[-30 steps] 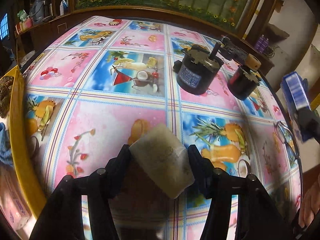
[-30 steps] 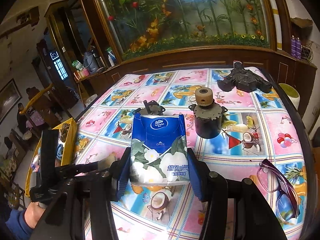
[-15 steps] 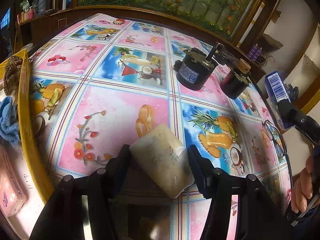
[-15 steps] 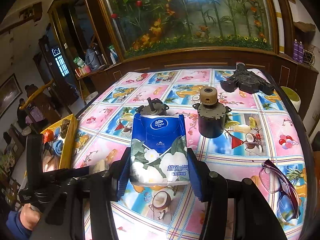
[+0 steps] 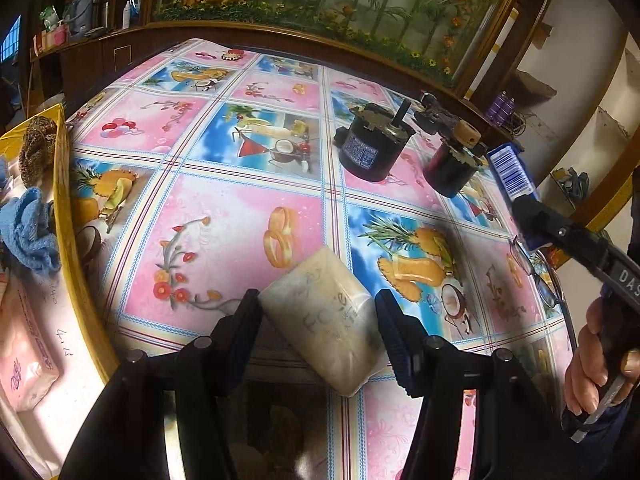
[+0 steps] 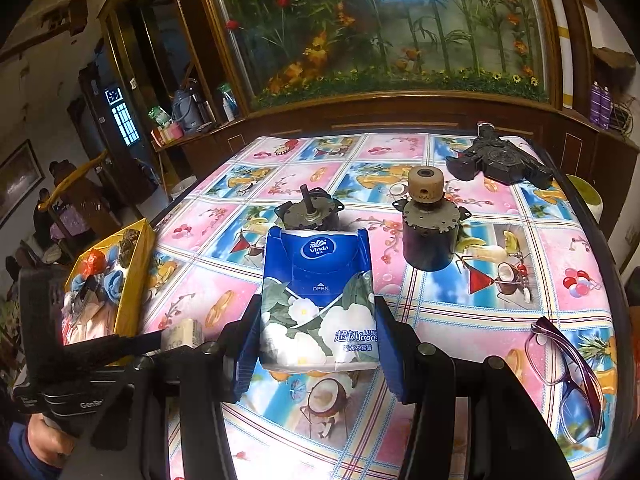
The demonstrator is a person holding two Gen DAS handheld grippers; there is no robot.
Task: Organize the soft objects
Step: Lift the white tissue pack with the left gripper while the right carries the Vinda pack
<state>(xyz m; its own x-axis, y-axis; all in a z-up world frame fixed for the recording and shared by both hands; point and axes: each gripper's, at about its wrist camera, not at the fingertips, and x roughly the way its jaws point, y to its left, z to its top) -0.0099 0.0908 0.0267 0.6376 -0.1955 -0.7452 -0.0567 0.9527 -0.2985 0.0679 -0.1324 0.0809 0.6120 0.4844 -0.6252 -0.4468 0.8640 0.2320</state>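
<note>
Yellow box (image 5: 76, 248) lies to the left, nearer the left gripper (image 5: 318, 320).
It holds the pale pack (image 5: 324, 316); the right gripper (image 6: 316, 332) clamps the blue tissue pack (image 6: 318, 300) (both off the tabletop (image 5: 224, 216)).

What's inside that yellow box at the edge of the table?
The yellow box holds a blue cloth, a brown scouring ball, something red and a pink tissue pack. Anything underneath them is covered.
</note>
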